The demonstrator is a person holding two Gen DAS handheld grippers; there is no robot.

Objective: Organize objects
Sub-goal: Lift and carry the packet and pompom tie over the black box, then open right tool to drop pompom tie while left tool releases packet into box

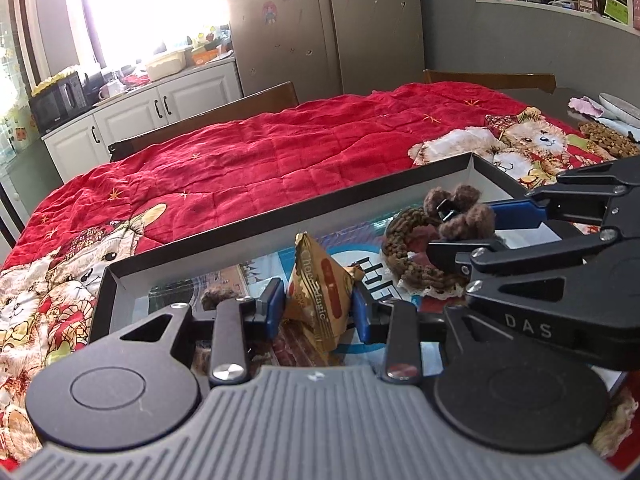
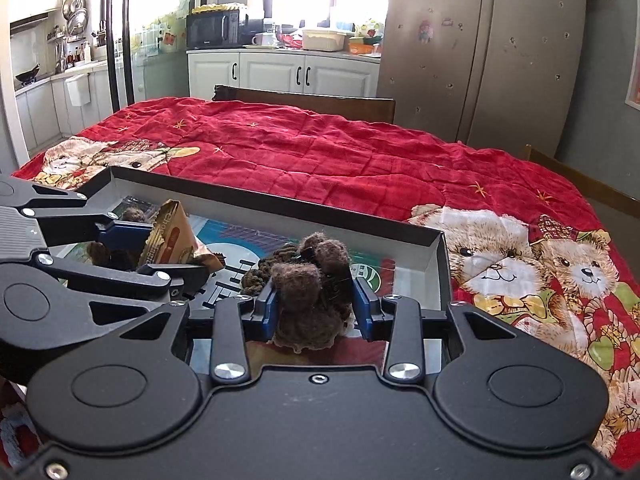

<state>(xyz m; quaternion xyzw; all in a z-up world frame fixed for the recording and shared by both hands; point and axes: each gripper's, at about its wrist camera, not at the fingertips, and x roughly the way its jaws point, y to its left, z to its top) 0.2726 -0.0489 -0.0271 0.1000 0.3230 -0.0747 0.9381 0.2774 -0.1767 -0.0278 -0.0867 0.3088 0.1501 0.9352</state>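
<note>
A gold foil triangular snack packet (image 1: 320, 300) sits pinched in the left hand-held gripper (image 1: 318, 308), and a fuzzy brown wool hair clip (image 2: 310, 304) in the right hand-held gripper (image 2: 316, 312), both low inside the shallow black-rimmed cardboard box (image 1: 280, 216) on the red quilted teddy-bear cloth (image 1: 256, 152) covering the desk. This looks like the placing step; next, each should spread its jaws and lift clear.

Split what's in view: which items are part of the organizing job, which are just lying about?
In the job:
- snack packet, between the left gripper fingers
- brown fuzzy hair clip, between the right gripper fingers
- crocheted brown ring in the box
- shallow box

Lying about:
- red bear quilt
- microwave
- fridge
- wooden chair
</note>
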